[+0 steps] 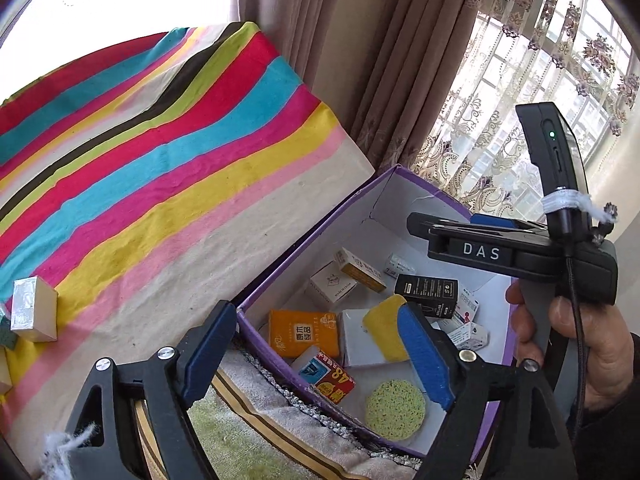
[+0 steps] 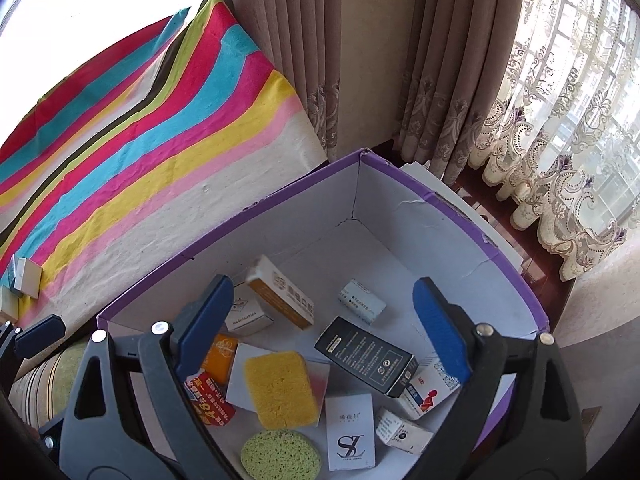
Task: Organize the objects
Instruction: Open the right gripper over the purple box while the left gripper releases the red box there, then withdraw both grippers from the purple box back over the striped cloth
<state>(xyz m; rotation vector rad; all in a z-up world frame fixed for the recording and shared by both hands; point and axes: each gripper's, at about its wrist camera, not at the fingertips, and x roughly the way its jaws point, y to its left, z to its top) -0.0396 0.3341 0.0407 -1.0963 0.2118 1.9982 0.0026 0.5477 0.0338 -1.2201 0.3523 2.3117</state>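
A purple cardboard box (image 1: 304, 240) (image 2: 240, 220) with a white inside stands beside the striped cloth. In it lie several small cartons, a yellow sponge (image 2: 280, 388) (image 1: 384, 332), a round green sponge (image 2: 280, 456) (image 1: 394, 408), an orange pack (image 1: 302, 332), a red packet (image 1: 332, 380) (image 2: 210, 400) and a black carton (image 2: 364, 356) (image 1: 426, 290). My left gripper (image 1: 316, 354) hovers open over the box's near left wall, nothing between its fingers. My right gripper (image 2: 324, 328) stands open above the box's contents, touching none of them.
A striped cloth (image 1: 160, 160) (image 2: 140, 140) covers the surface to the left; a silvery white carton (image 1: 34, 308) and other small boxes (image 2: 24, 280) lie at its left edge. Curtains (image 2: 360, 60) hang behind. A hand (image 1: 580, 340) holds the right gripper's handle. A towel (image 1: 260, 420) lies below the box.
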